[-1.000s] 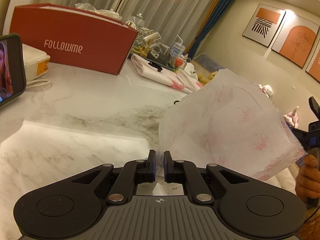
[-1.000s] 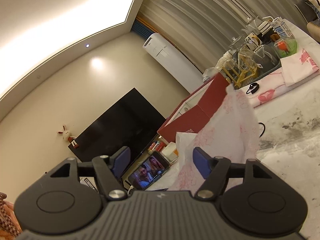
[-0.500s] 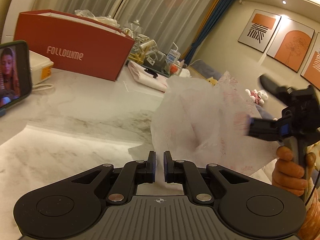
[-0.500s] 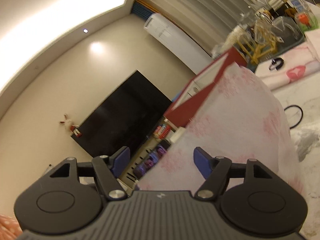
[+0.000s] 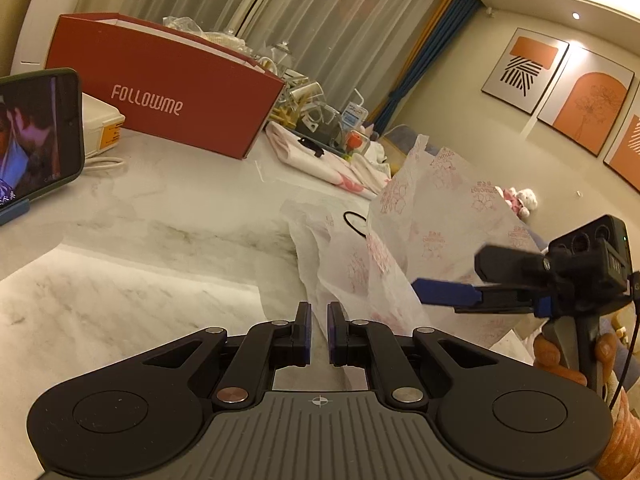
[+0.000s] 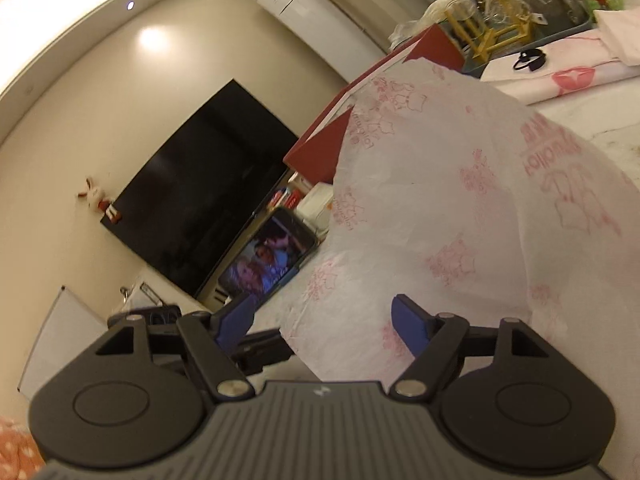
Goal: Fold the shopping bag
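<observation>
The white shopping bag (image 5: pixel 436 216) with pink prints stands crumpled on the marble table (image 5: pixel 160 216), its top edge raised. My left gripper (image 5: pixel 318 308) is shut, and the bag's near lower corner runs in between its pads. From the right, my right gripper (image 5: pixel 448 272) reaches the bag's side, held by a hand. In the right wrist view the bag (image 6: pixel 460 200) fills the right half. Its lower edge hangs between the right gripper (image 6: pixel 322 308) fingers, whose jaws are opening wide and do not press on it.
A red FOLLOWME box (image 5: pixel 160 92) stands at the back, with a tray of glassware (image 5: pixel 312 120) and folded pink cloth (image 5: pixel 320 160) beside it. A phone (image 5: pixel 36 136) leans at the left. A black hair tie (image 5: pixel 354 224) lies just behind the bag.
The right gripper has swung in from the right to the bag's side, and its jaws have widened. The bag has slumped lower onto the table. The left gripper stays shut.
</observation>
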A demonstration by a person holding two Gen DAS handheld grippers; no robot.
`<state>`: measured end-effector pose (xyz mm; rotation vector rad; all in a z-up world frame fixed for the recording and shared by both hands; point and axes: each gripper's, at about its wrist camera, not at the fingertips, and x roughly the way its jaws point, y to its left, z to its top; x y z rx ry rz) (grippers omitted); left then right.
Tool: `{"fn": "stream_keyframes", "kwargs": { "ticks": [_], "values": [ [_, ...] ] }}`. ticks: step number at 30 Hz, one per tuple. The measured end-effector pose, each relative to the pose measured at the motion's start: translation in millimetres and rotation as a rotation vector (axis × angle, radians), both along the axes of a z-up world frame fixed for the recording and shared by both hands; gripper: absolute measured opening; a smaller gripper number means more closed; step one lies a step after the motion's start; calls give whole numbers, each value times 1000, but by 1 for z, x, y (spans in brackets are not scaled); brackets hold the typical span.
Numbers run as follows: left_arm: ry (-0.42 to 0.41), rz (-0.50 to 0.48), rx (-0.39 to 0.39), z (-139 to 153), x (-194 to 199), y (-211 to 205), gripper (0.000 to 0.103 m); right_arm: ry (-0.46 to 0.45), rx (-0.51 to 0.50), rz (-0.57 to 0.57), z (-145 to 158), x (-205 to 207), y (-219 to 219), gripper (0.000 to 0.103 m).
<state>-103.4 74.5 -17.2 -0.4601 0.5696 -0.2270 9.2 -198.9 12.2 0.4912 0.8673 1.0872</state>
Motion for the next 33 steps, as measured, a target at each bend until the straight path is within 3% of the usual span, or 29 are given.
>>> {"fn": "stream_keyframes", "kwargs": {
  "ticks": [8,11,15,20,23,28,33],
  "values": [
    [-59,99,14,15,-16,21,6,73,-90,23,-22,-3,-1,82],
    [-90,71,-4,21,-17,19,6,68,-83,37,-22,-8,-2,83],
    [-87,5,30,24,-8,-1,6,17,-70,67,-8,-22,-3,83],
    [-64,-33,60,23,4,-15,6,-177,50,152,40,-57,-16,83],
    [-57,-44,84,25,6,-23,6,-363,94,72,75,-70,-42,86],
    [-82,-65,91,35,3,-28,6,-650,-130,-203,111,-75,-57,101],
    [-122,-97,94,48,4,-35,6,-746,-487,-131,79,-74,-2,97]
  ]
}}
